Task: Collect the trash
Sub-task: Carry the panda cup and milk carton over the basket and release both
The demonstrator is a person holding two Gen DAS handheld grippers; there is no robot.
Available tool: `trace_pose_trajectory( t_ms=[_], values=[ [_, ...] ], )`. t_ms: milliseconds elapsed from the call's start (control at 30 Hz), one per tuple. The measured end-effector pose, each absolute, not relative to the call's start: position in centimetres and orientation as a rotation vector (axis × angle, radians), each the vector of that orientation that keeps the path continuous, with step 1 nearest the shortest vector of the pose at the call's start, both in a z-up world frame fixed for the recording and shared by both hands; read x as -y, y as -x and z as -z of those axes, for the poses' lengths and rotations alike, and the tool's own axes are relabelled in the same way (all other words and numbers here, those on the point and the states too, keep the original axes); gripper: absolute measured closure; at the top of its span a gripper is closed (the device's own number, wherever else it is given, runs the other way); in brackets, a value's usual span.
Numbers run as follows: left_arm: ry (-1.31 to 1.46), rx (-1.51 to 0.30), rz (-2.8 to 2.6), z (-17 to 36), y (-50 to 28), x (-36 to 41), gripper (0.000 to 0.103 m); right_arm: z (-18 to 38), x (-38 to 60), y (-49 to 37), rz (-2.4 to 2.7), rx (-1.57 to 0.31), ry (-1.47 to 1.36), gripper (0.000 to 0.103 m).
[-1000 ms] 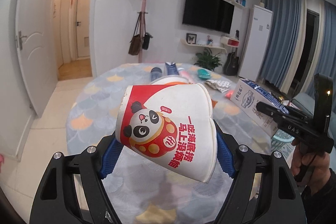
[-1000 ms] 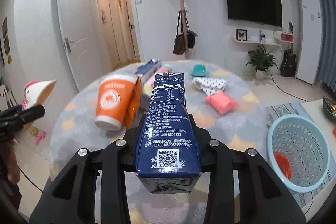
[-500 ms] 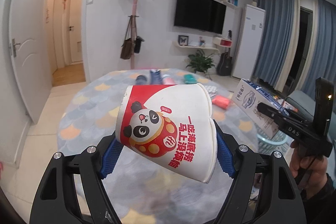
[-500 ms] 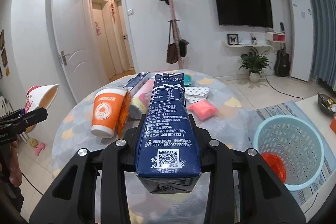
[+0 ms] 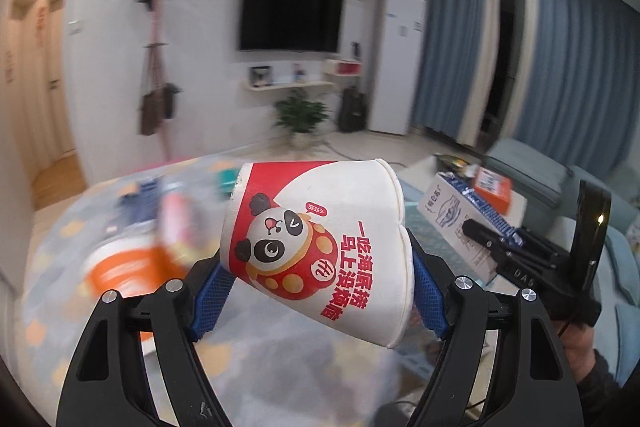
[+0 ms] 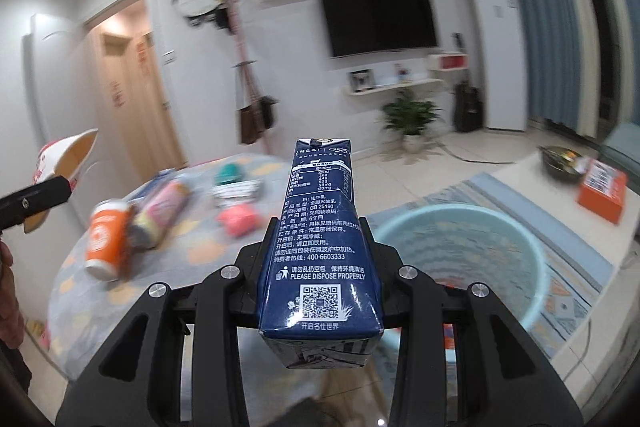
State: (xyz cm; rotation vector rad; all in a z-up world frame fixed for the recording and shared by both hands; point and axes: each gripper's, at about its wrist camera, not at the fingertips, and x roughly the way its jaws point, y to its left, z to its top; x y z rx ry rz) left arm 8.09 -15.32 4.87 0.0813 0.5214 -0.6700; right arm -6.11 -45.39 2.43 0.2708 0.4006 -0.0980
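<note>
1. Left gripper (image 5: pixel 316 291) clamped wide on panda paper cup (image 5: pixel 320 247), frame centre, lying sideways.
2. Right gripper (image 6: pixel 320 267) pinching dark blue milk carton (image 6: pixel 320 251), centre frame.
3. Light blue basket (image 6: pixel 500 227) lower right, just behind the carton.
4. Orange cup (image 6: pixel 106 243) on table (image 6: pixel 192 247), left, blurred.

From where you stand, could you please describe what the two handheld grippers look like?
Both grippers are matte black frames with silver screws. The left gripper has blue textured pads. The right gripper, side-on in the left view, bears white lettering, a small lit light and a thin black cable.
</note>
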Motion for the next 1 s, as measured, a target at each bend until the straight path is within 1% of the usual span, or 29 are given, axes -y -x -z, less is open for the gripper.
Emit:
trace_pose_trajectory(
  t_ms=[233, 400, 567, 667, 700, 733, 767, 800, 867, 1000],
  values=[
    [-0.107, -0.59, 0.861, -4.5, -11.4, 26.0, 0.028, -0.1, 51.3, 6.1, 0.213, -0.409, -0.329, 0.069],
    [-0.14, -0.657, 0.925, -2.3, -13.3, 32.4, 0.028, 1.9, 54.4, 5.4, 0.261, -0.432, -0.349, 0.069],
    [-0.162, -0.718, 0.949, -0.1, -14.6, 36.5, 0.027, 3.9, 56.7, 4.4, 0.292, -0.465, -0.357, 0.069],
    [-0.157, -0.787, 0.963, 1.4, -16.0, 38.7, 0.026, 5.3, 57.7, 3.0, 0.287, -0.515, -0.352, 0.068],
    [-0.138, -0.83, 0.985, 2.0, -16.7, 39.2, 0.025, 5.7, 57.9, 2.7, 0.298, -0.525, -0.348, 0.066],
    [-0.108, -0.885, 1.013, 2.6, -17.4, 39.7, 0.021, 6.0, 58.1, 2.6, 0.318, -0.528, -0.343, 0.06],
    [-0.075, -0.943, 1.038, 3.4, -18.0, 40.0, 0.018, 6.2, 58.2, 2.8, 0.325, -0.516, -0.344, 0.048],
    [-0.038, -0.994, 1.047, 4.2, -18.6, 40.1, 0.017, 6.3, 58.4, 3.0, 0.326, -0.507, -0.348, 0.04],
    [-0.023, -1.007, 1.02, 4.7, -19.0, 39.7, 0.015, 6.4, 58.4, 3.7, 0.331, -0.485, -0.355, 0.039],
    [-0.064, -0.959, 0.968, 3.7, -18.0, 38.2, 0.014, 6.8, 58.4, 4.2, 0.332, -0.498, -0.371, 0.039]
  ],
)
